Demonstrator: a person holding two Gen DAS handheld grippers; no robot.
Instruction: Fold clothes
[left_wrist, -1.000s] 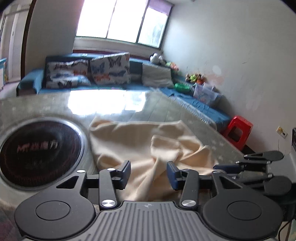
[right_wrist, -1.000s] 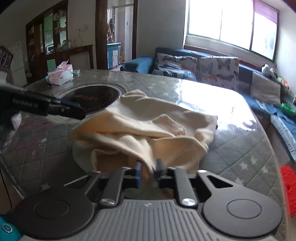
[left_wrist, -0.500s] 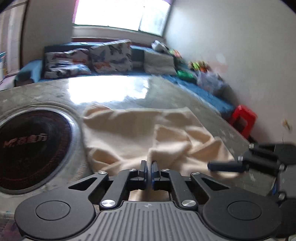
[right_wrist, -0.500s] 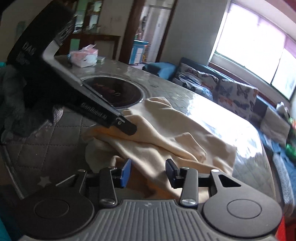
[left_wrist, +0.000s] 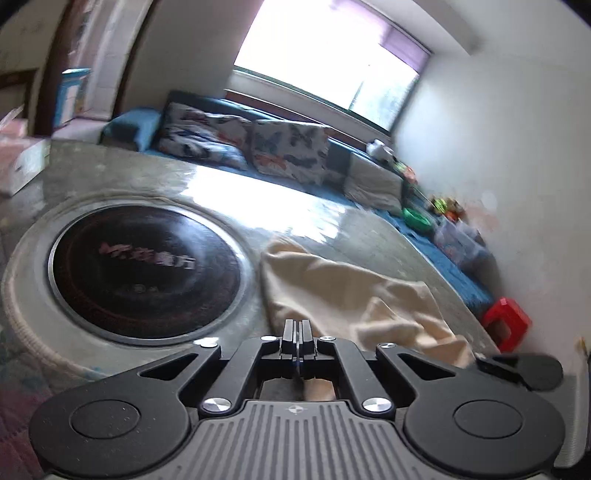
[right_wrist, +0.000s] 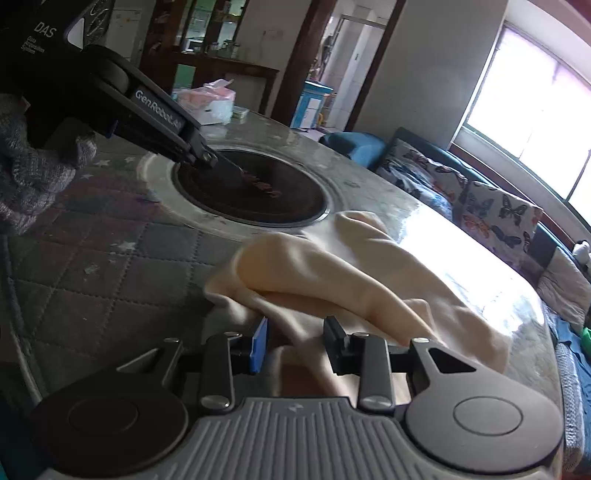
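A cream cloth (left_wrist: 354, 291) lies crumpled on the round table, right of the black cooktop; it also shows in the right wrist view (right_wrist: 332, 273). My left gripper (left_wrist: 296, 332) is shut, its jaws pressed together above the cloth's near edge; whether cloth is pinched between them I cannot tell. In the right wrist view the left gripper (right_wrist: 212, 157) hangs lifted over the cooktop, and no cloth shows in it. My right gripper (right_wrist: 295, 339) is open, its jaws astride a fold at the cloth's near edge.
A round black cooktop (left_wrist: 144, 266) is set in the table (right_wrist: 110, 266) left of the cloth. A tissue box (right_wrist: 210, 101) stands at the table's far side. A sofa with butterfly cushions (left_wrist: 258, 147) and a red stool (left_wrist: 506, 325) lie beyond.
My left gripper shut near the cloth's edge, then lifted and swung left toward the cooktop. My right gripper let go of the cloth and opened wide.
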